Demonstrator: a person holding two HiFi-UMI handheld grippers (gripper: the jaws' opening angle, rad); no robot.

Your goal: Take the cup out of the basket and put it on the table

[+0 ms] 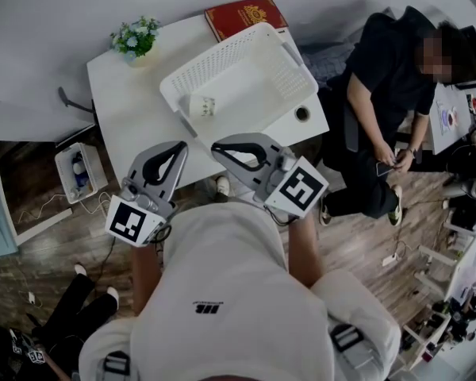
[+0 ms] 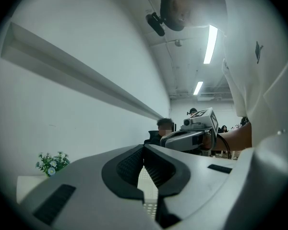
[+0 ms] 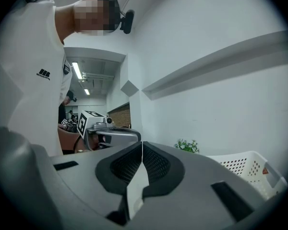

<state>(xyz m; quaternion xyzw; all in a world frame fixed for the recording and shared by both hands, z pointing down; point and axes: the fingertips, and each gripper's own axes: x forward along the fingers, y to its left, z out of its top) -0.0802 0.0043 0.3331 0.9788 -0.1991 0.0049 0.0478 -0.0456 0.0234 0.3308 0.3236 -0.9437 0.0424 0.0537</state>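
Tools, two of them, are held side by side above the near edge of the white surface (image 1: 123,105), tips pointing toward the basket. The left tool (image 1: 181,146) has both of its jaws pressed together at the tips, with nothing between them; its own view (image 2: 144,148) shows only a sliver of perforated plastic through the lower gap. The right tool (image 1: 216,148) is likewise fully closed and empty, its two pads meeting along one line (image 3: 142,145). Each tool also appears in the other's view, cube marker upward.

Just beyond the tips sits one white perforated basket (image 1: 222,50), set at an angle on the surface. One cup (image 1: 201,106), white with a printed band, is inside it, against the near-left wall, close to the left tool but apart from it. Whether it stands or lies I cannot tell.

Farther out on the surface are one small pot of flowers (image 1: 135,38) at the far-left corner, one red book (image 1: 244,14) behind the basket, and one small dark round object (image 1: 302,113) at the right edge. One person in black (image 1: 389,86) sits to the right.
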